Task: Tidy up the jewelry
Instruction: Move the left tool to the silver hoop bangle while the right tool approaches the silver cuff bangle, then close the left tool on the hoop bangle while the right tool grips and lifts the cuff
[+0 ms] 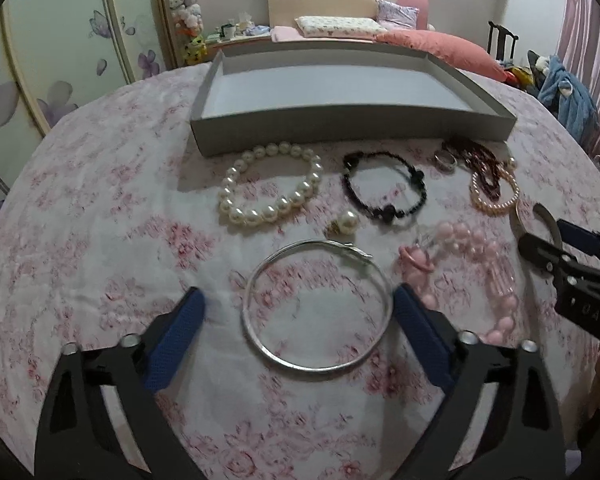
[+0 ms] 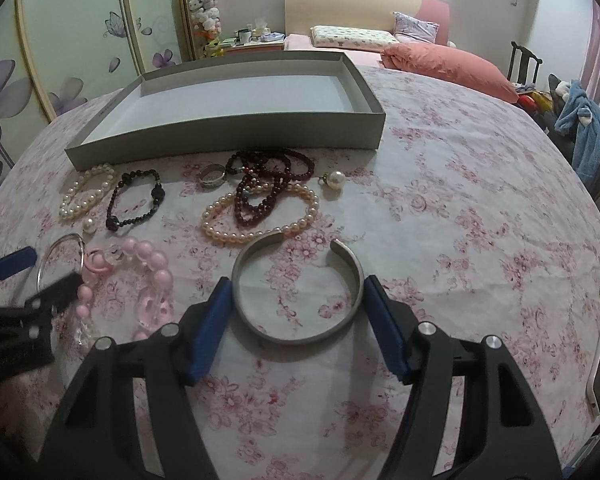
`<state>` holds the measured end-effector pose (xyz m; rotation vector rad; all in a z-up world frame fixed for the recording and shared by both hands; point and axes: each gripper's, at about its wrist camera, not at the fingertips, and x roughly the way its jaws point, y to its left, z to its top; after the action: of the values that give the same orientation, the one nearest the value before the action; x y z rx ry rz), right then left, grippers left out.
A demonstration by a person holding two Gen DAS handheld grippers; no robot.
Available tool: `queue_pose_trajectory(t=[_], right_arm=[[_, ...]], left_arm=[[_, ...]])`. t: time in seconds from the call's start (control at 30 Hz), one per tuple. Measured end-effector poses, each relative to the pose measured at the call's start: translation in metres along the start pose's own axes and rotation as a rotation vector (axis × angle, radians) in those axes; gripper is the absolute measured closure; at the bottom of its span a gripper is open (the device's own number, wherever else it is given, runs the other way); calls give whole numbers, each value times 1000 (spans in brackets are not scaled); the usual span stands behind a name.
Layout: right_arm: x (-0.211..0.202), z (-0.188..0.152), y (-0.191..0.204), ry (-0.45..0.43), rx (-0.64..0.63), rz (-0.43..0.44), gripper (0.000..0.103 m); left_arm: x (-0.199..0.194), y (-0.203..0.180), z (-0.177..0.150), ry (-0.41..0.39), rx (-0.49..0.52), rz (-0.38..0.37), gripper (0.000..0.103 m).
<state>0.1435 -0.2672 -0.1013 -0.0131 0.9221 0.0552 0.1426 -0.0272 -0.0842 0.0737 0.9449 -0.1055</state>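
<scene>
The left gripper (image 1: 296, 312) stands open over a thin silver bangle (image 1: 316, 306) lying flat on the flowered bedspread (image 1: 100, 240); its right pad looks to be at or just beside the bangle's rim, while the left pad is a little apart from it. The right gripper (image 2: 296, 304) is also open, its blue pads close against the two sides of a wide open-ended metal cuff (image 2: 296, 292), the cuff's gap pointing away toward the grey tray (image 2: 228, 136). Neither piece is lifted yet.

Both pieces are probably light, rigid and smooth, so they are likely to slip or spring out under a hard squeeze across the diameter. The bangle is thin wire and may twist flat against the cloth; pinching one section of the rim seems safer than spanning it. The cuff is stiffer and broader, giving the pads more face to bear on, though its open end could flex inward.

Both grippers are held low and nearly level, fingers pointing forward toward the tray, which sits just beyond the row of jewelry. Between lie a white pearl bracelet (image 1: 270, 188), a black bead bracelet (image 1: 384, 188), a loose pearl earring (image 1: 346, 222), a pink bead bracelet (image 1: 476, 268), dark red bead strands (image 2: 268, 180) draped over a peach pearl bracelet (image 2: 260, 216), and a ring (image 2: 211, 177). The soft strands will sag when raised.
</scene>
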Motion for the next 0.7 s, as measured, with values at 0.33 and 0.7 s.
queue_pose_trajectory(t=[0.33, 0.7], right_arm=[[3, 6, -1, 11, 2, -3, 36], [2, 3, -6, 7, 9, -1, 38]], left_arm=[[0, 15, 1, -13, -19, 27, 27], [-3, 17, -2, -24, -29, 22, 29]])
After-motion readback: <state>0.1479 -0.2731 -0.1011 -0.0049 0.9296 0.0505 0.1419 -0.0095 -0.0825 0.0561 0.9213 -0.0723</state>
